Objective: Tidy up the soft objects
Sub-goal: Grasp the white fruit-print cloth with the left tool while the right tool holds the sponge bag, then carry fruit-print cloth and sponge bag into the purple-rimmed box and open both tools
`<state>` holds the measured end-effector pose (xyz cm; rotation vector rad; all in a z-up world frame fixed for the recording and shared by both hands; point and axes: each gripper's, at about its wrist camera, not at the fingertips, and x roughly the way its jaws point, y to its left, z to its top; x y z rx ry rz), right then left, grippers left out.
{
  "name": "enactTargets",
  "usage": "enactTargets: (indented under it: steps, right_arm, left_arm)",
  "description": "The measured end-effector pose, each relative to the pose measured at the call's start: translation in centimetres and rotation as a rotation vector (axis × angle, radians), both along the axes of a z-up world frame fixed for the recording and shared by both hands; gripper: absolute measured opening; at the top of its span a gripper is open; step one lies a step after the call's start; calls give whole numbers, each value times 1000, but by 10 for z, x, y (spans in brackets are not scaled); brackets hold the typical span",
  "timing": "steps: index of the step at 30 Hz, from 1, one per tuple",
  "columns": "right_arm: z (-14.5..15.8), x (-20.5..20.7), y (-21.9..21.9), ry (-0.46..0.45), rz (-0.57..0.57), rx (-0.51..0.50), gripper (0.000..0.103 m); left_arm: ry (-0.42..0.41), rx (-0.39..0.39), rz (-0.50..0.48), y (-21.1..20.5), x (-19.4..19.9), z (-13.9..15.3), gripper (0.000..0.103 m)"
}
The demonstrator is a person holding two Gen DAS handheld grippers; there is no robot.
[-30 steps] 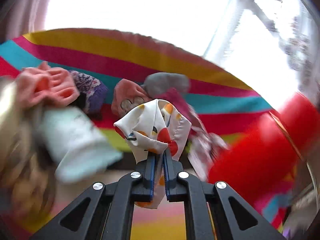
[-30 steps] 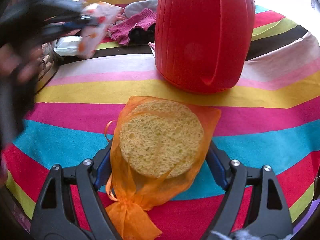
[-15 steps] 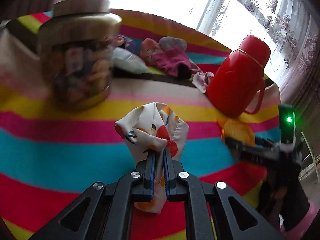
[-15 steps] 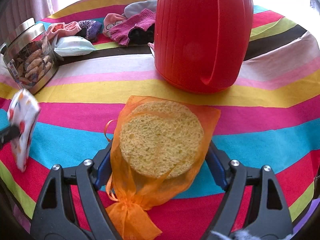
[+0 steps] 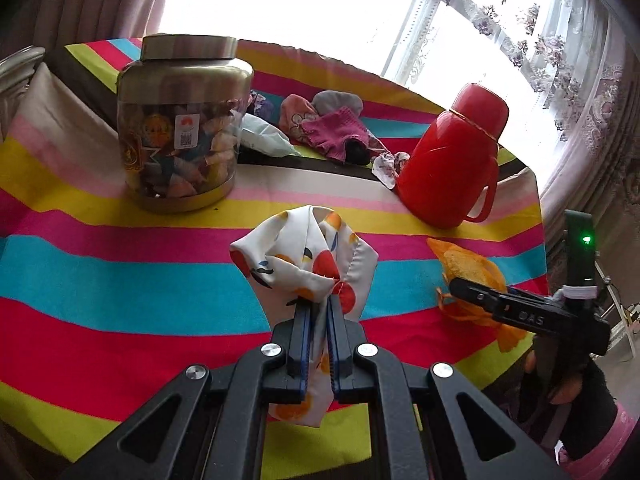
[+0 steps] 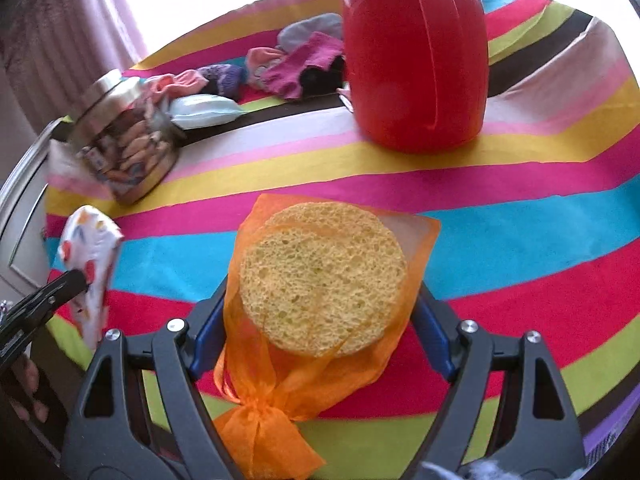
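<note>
Right, the printed cloth hangs over the striped tablecloth, pinched tight in my left gripper. My right gripper is spread wide around the sponge in its orange mesh bag. Behind stand the red flask and snack jar.

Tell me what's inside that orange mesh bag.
A round yellow sponge shows through the orange mesh bag, which the right gripper clamps by its sides. The sponge's underside and anything beneath it are hidden.
</note>
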<state>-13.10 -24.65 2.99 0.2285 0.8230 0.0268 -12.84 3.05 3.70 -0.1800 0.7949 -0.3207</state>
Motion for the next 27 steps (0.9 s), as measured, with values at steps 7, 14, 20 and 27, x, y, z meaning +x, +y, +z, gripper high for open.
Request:
enactTargets:
  steps: [7, 14, 20, 27]
  right_arm:
    - [6, -20, 5, 6, 32, 16, 83]
    - [17, -51, -4, -17, 35, 13, 83]
    - [30, -90, -23, -45, 5, -29, 83]
    - [45, -133, -57, -75, -82, -74, 83]
  left_arm:
    - [-2, 7, -6, -1, -15, 3, 8]
    - [-14, 27, -53, -16, -23, 13, 8]
    - [-43, 78, -146, -46, -29, 27, 8]
    - [-100, 109, -310, -102, -39, 55, 8]
